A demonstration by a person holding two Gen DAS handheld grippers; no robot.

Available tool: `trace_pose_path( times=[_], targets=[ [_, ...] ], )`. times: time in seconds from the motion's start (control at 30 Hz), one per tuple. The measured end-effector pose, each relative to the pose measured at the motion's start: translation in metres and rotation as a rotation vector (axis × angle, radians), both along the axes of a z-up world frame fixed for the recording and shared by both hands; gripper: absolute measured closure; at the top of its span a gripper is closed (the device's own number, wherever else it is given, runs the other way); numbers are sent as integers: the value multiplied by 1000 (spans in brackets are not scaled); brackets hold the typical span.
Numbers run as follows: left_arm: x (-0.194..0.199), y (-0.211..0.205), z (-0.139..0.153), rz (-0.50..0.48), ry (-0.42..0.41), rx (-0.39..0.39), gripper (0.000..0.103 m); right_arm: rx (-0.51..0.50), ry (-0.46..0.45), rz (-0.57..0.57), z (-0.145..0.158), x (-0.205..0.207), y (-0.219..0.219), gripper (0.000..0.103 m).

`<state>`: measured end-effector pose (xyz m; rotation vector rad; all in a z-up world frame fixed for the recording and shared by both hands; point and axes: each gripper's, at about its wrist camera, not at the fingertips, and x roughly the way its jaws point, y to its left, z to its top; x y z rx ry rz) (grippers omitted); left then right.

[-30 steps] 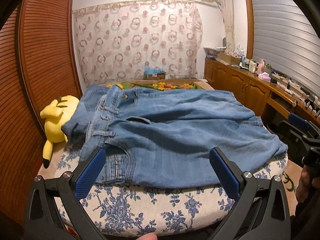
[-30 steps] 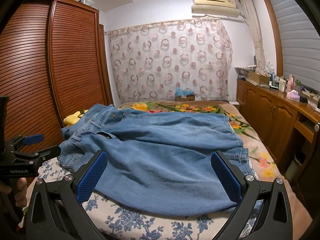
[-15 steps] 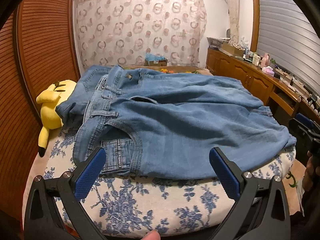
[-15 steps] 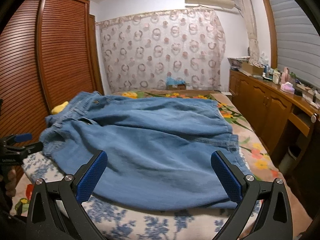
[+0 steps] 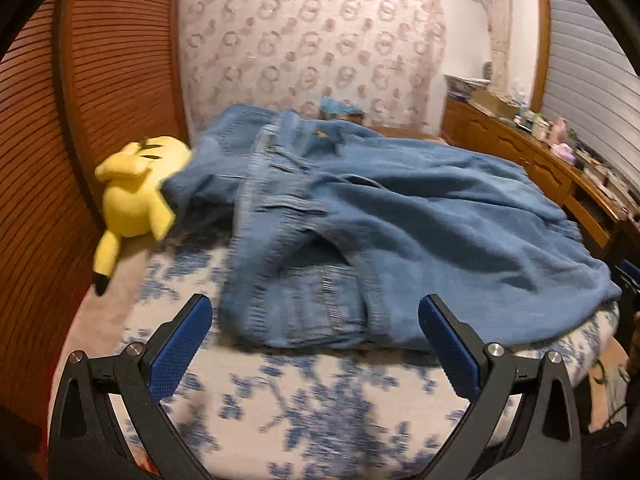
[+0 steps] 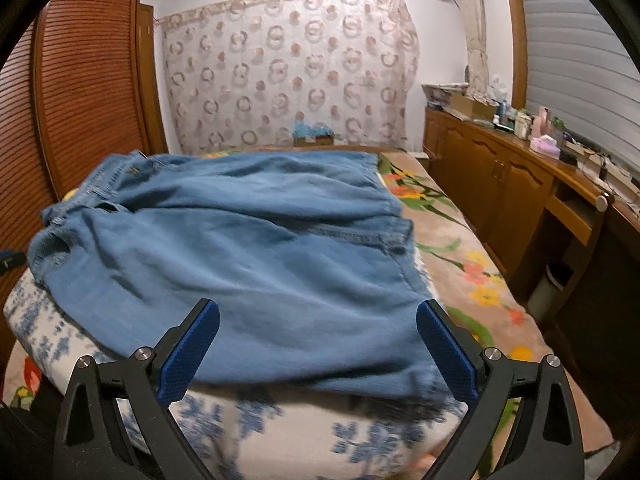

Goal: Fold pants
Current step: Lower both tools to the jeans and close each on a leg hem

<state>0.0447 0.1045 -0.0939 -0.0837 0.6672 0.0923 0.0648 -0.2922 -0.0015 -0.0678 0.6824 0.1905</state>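
The blue-flowered bed cover (image 5: pixel 304 408) fills the area under and ahead of my jaws. The denim pants (image 5: pixel 400 240) lie spread on it, just beyond my fingertips. A yellow plush toy (image 5: pixel 136 196) sits ahead-left of my left gripper (image 5: pixel 316 344), whose jaws are spread wide, gripping nothing. My right gripper (image 6: pixel 318 348) is likewise released, over the pants' near edge.
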Motion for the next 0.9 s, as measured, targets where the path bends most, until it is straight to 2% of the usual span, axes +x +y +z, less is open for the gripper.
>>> trace_pose_path(
  times=[0.1,0.2,0.3,0.53,0.63,0.7,0.9],
  targets=[
    [0,15,0,26,-13,-29,7,-10,18,-16,1,0,0,7],
    [5,23,-4,34,-1,-1,15,-6,35,-32,4,3,0,10],
    [8,29,-8,36,9,-6,23,0,53,-38,5,6,0,13],
    [20,45,-32,80,81,22,24,-2,84,-34,6,6,-11,21],
    [23,46,-38,81,102,25,24,7,96,-40,7,6,-16,28],
    [24,45,-41,77,114,24,24,15,119,-50,6,10,-23,36],
    [28,50,-50,63,133,7,31,38,126,-26,3,12,-28,53]
  ],
)
